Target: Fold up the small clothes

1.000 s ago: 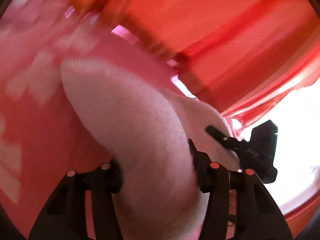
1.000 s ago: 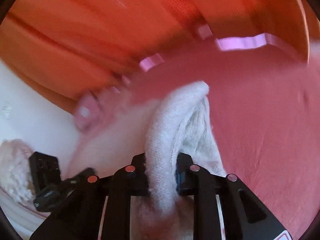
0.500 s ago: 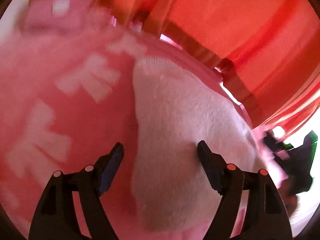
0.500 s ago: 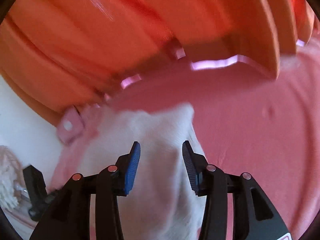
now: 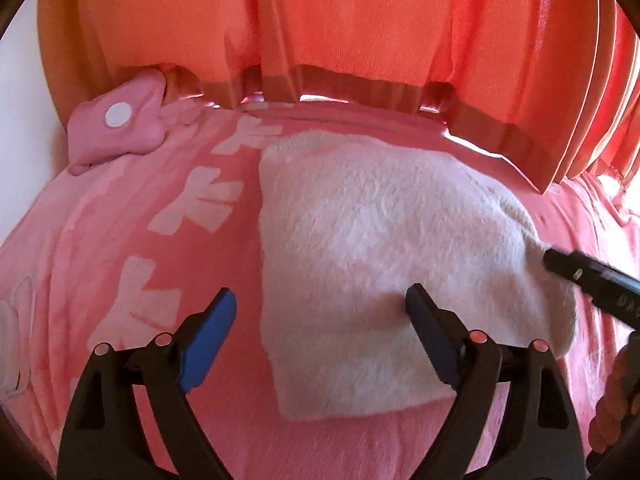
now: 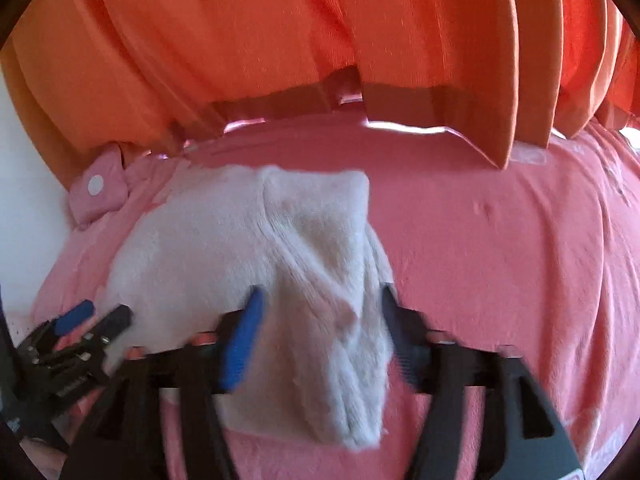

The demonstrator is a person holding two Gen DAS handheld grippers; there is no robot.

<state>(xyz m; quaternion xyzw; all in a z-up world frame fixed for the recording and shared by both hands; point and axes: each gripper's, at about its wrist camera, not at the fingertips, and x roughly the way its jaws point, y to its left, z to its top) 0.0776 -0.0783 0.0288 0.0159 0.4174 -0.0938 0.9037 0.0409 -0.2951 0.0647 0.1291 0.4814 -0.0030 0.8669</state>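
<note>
Now the white fleece garment (image 5: 384, 248) lies folded on the pink blanket (image 5: 120, 264). The left gripper (image 5: 320, 312) and right gripper (image 6: 320, 308) have just been opening, releasing it.

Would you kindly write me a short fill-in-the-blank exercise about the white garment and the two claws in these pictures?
1. The fluffy garment lying on the pink blanket is ____ in colour.
2. The left claw, whose jaws have just been opening, stands ____ over the garment's edge.
3. The curtain hanging behind the bed is ____.
4. The small pink cushion bears a white ____.

Missing words: white; open; orange; dot
</note>
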